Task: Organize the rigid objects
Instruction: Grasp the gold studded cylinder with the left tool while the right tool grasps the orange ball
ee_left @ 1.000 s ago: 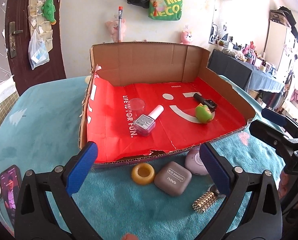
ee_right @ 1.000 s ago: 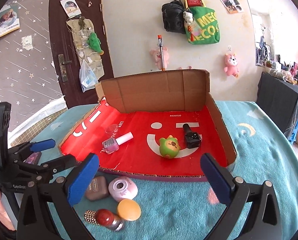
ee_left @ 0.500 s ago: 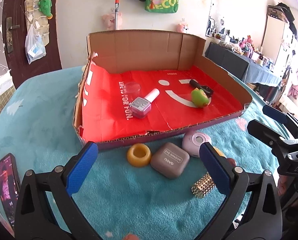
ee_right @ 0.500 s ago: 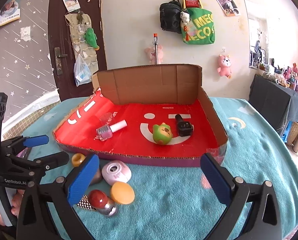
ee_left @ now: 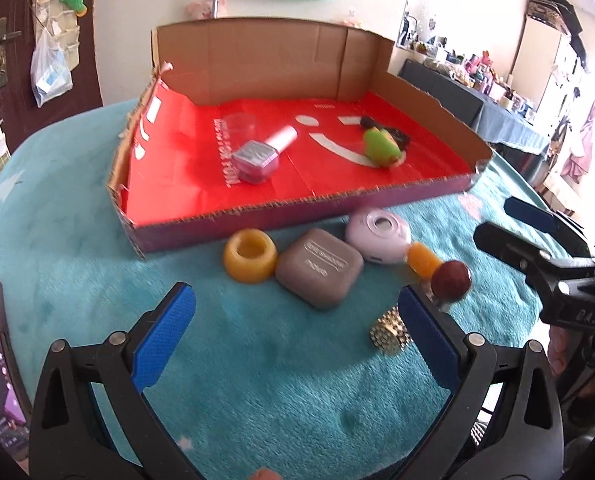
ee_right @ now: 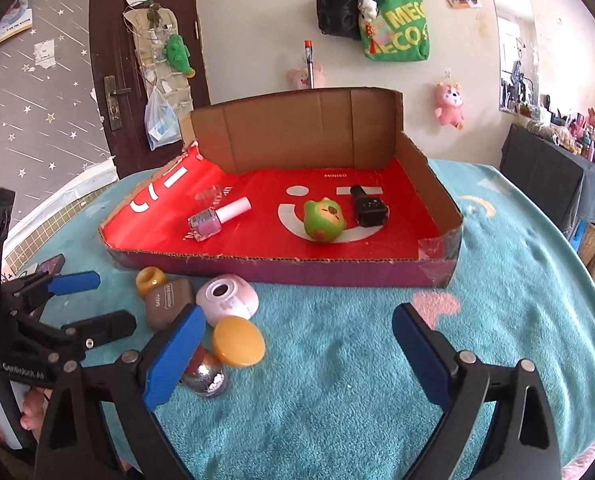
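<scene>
Both tongs, left tongs (ee_left: 295, 334) and right tongs (ee_right: 297, 350), are lowering, gaping and empty, toward the loose items (ee_left: 319, 266) before the box (ee_left: 297, 208); right jaws have just been narrowing slightly.

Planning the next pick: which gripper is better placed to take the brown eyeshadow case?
Left gripper, I'd judge: the brown eyeshadow case lies just ahead between its open fingers; the right gripper faces bare blanket.
</scene>
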`<state>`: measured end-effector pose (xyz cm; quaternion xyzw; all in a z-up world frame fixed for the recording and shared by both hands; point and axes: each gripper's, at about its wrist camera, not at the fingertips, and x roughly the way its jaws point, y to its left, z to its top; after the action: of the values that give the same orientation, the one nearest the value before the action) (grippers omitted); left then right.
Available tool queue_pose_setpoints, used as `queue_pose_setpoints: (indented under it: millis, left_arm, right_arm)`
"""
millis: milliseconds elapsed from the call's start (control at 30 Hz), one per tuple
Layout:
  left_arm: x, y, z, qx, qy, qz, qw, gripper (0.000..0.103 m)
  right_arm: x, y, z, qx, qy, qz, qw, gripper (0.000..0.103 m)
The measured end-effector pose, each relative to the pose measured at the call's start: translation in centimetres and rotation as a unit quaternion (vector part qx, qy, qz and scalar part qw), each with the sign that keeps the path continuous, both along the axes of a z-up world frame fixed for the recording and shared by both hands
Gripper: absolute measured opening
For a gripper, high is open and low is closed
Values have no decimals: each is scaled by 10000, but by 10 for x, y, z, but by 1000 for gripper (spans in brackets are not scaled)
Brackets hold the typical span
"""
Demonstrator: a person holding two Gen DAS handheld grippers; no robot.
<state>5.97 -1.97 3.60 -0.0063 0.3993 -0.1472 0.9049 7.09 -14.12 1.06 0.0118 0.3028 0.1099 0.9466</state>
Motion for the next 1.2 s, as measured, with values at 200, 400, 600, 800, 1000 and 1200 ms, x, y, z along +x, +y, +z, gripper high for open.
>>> queue_pose_setpoints:
  millis: [200, 400, 600, 800, 1000, 1200]
  left_arm:
    - [-8, -10, -10, 32, 123, -185, 9997, 103]
    - [-14, -17, -13, 59, 150, -323, 9993, 103]
    - [-14, -29, -18, 55, 212, -522, 9984, 103]
    - [-7, -34, -26, 210, 236, -363, 9988, 102]
    - [-1, -18, -27, 342, 152, 51, 9993, 102]
    - [1, -3, -29, 304, 178, 229, 9991, 101]
  right_arm:
    - [0, -6, -3, -74, 65, -82, 9999, 96]
    - [-3, -12, -12, -25, 268, -74, 9996, 96]
    - [-2, -11, -19, -42, 402, -54, 9992, 96]
    - [1, -13, -24, -10, 488, -74, 9988, 96]
    - [4, -10, -27, 84, 572, 76, 9983, 96]
    - [9, 6, -30, -5, 564, 253, 9981, 93]
